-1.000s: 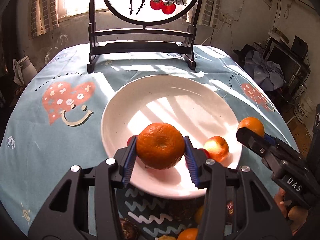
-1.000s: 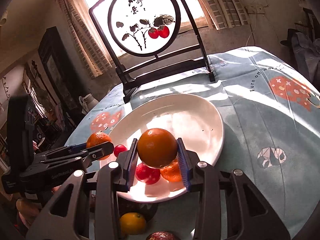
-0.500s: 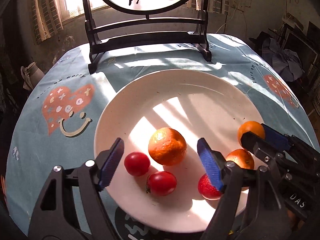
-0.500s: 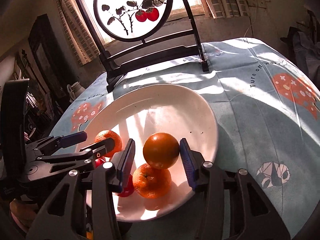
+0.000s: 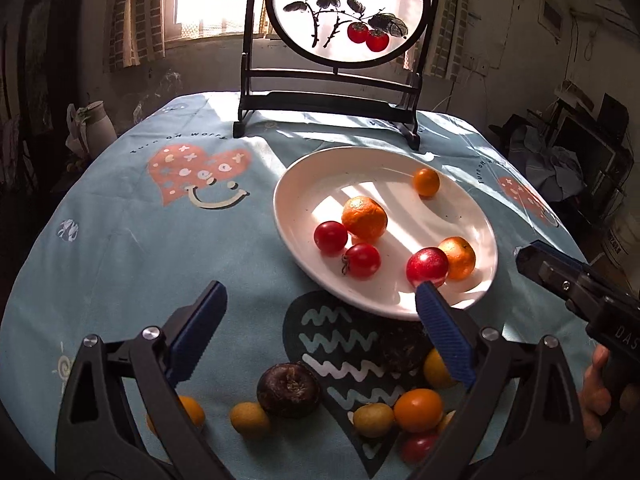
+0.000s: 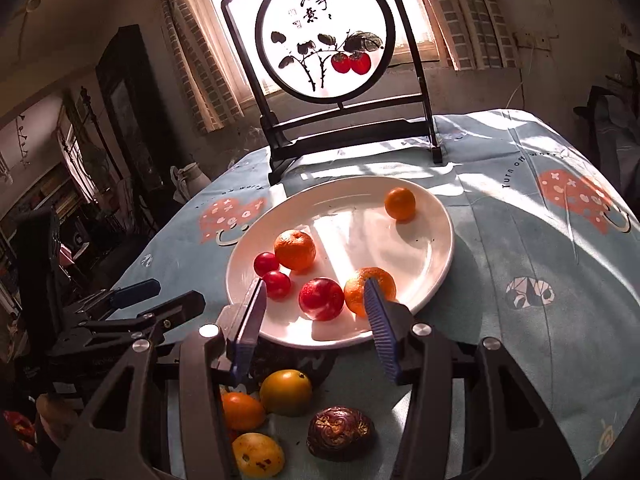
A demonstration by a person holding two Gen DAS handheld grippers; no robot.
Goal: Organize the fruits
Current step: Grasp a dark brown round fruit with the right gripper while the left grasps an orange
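Observation:
A white plate [image 5: 320, 184] [image 6: 436, 248] holds three oranges, two cherry tomatoes [image 5: 330, 237] and a red plum [image 5: 426, 266]. One orange [image 5: 364, 218] [image 6: 295, 249] lies mid-plate, one small orange [image 5: 426, 182] [image 6: 400, 203] at the far side, one [image 5: 458, 258] [image 6: 362, 286] near the front rim. My left gripper [image 5: 320, 328] is open and empty, held above the cloth short of the plate. My right gripper [image 6: 314, 320] is open and empty at the plate's near rim. Loose fruit lies below both: a dark brown fruit [image 5: 288, 390], yellow ones [image 5: 250, 418], an orange one [image 5: 418, 410].
A round painted screen on a black stand [image 5: 328, 108] [image 6: 352, 136] stands behind the plate. The round table wears a blue patterned cloth [image 5: 152, 240]. A dark patterned fruit [image 6: 340, 432] and yellow fruits [image 6: 286, 392] lie near the front edge. The right gripper shows at the right in the left wrist view [image 5: 576, 292].
Both grippers have opened, left their oranges on the plate and drawn back toward the near edge. The right gripper's orange now lies at the plate's far side.

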